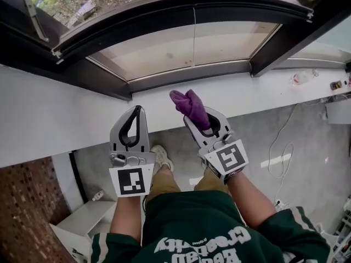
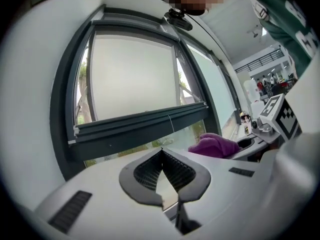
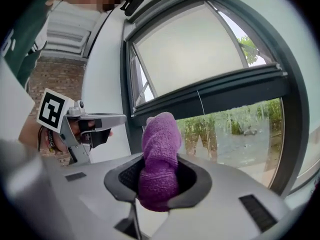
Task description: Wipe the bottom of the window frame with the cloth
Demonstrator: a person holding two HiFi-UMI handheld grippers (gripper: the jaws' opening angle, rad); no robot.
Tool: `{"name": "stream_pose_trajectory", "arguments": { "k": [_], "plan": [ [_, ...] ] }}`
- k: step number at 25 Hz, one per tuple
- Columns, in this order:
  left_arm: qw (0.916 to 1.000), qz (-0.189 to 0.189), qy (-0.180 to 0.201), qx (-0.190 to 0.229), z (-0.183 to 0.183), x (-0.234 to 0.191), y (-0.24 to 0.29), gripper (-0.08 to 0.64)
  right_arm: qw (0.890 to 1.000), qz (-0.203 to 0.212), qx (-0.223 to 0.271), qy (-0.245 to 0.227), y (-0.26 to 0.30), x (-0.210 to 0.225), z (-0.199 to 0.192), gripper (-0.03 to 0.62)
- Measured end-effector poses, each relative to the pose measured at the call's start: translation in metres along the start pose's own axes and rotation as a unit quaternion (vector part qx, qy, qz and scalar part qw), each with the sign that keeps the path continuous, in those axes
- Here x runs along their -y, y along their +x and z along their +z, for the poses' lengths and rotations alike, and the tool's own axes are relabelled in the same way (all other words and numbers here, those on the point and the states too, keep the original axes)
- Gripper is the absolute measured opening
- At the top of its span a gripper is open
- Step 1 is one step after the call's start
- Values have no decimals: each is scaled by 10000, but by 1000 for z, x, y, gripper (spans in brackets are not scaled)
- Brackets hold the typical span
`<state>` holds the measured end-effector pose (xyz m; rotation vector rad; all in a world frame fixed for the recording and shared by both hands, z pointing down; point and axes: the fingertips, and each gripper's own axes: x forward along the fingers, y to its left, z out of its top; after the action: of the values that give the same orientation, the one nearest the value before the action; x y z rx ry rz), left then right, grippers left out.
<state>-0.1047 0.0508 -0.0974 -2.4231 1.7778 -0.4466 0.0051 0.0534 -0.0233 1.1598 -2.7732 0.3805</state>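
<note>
Person: a green printed shirt (image 1: 197, 234) fills the near edge of the head view, with a shoe (image 1: 160, 156) on the grey floor (image 1: 307, 163) below. Neither gripper view shows these.
Left gripper (image 1: 136, 114): its jaws are closed tip to tip with nothing between them, as its own view (image 2: 161, 154) shows. It is held level with the white sill's near edge.
Right gripper (image 1: 207, 123): clamped on the purple cloth (image 1: 190, 104), just right of the left gripper.
Purple cloth: a bunched roll standing up out of the closed jaws (image 3: 159, 159). It is raised over the white sill (image 1: 71, 114), apart from the frame.
Cross views: the left gripper view catches the cloth (image 2: 214, 145) from the side. The right gripper view catches the left gripper (image 3: 92, 126) and a brick wall (image 3: 47, 86).
White sill: bare to either side of the grippers, with a bottle (image 1: 303, 76) near its far right end.
Window frame (image 1: 186, 76): the dark bottom rail runs along the sill's far edge, unobstructed. An upright (image 1: 274, 51) meets it at the right.
Outside: greenery (image 3: 225, 124) shows through the lower glass in the right gripper view only.
</note>
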Motion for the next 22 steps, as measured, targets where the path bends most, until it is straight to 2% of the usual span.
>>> {"name": "stream_pose_trajectory", "arguments": {
  "k": [2,4,8,12,16,19,22],
  "plan": [
    [10000,41,49,-60,-16,-2,6,9,10000,67,-28,54,10,1,-14,117],
    [9997,-73,147,-176,-41,-8,16,9,9999,69,-32,133,25,0,-25,117],
    [9989,-230,64,-416,-109,-30,34,9,9991,4,-142,402,65,-10,-62,117],
    [9972,-156,372,-629,-177,-50,52,9,9987,104,-355,338,112,-24,-114,117],
    [9964,-8,-169,-837,-247,-64,57,9,9970,366,-591,343,164,-40,-166,120],
    [9949,-26,-387,-928,-289,-72,62,9,9951,590,-681,399,200,-52,-204,120],
    [9953,33,-504,-826,-317,-76,70,9,9917,726,-924,527,229,-57,-249,120]
  ]
}}
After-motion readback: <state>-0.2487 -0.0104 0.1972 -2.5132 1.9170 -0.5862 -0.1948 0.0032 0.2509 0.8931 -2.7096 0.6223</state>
